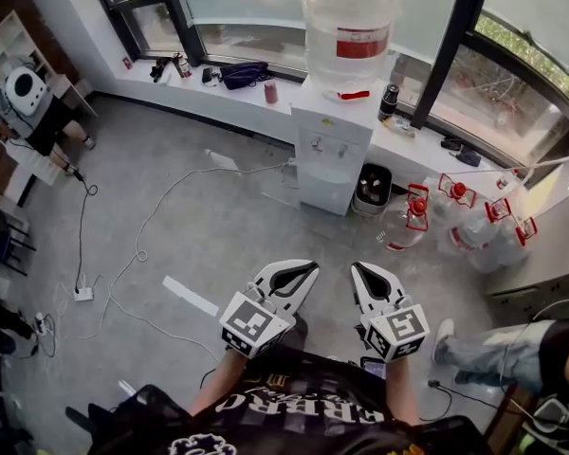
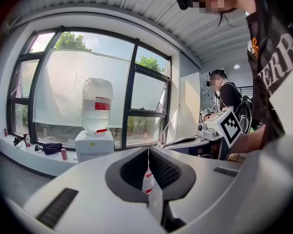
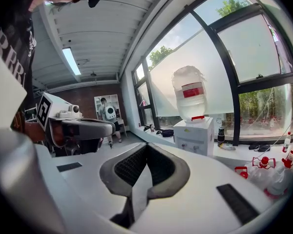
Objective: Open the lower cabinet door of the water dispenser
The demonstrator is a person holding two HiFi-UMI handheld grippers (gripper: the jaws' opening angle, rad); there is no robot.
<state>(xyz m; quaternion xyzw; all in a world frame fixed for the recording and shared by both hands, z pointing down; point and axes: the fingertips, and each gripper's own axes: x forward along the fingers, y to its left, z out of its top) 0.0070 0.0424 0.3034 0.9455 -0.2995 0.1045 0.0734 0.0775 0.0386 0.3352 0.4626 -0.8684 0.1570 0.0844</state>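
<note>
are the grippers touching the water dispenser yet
No, the head view shows the left gripper and right gripper close to the person, with open floor between them and the water dispenser.

The water dispenser (image 1: 330,150) at twelve o'clock is coloured white, its clear bottle (image 1: 349,17) banded red. The white left gripper (image 1: 303,269) and right gripper (image 1: 361,268) are marked with black-and-white squares. The floor (image 1: 218,240) is grey.

White grippers, black shirt: my rig

My left gripper (image 1: 302,271) and right gripper (image 1: 364,273) have glossy white shells and black ribbed pads (image 3: 129,165), each with a cube (image 1: 251,323) of black-and-white square markers; my shirt (image 1: 303,408) is black with white lettering.
</note>
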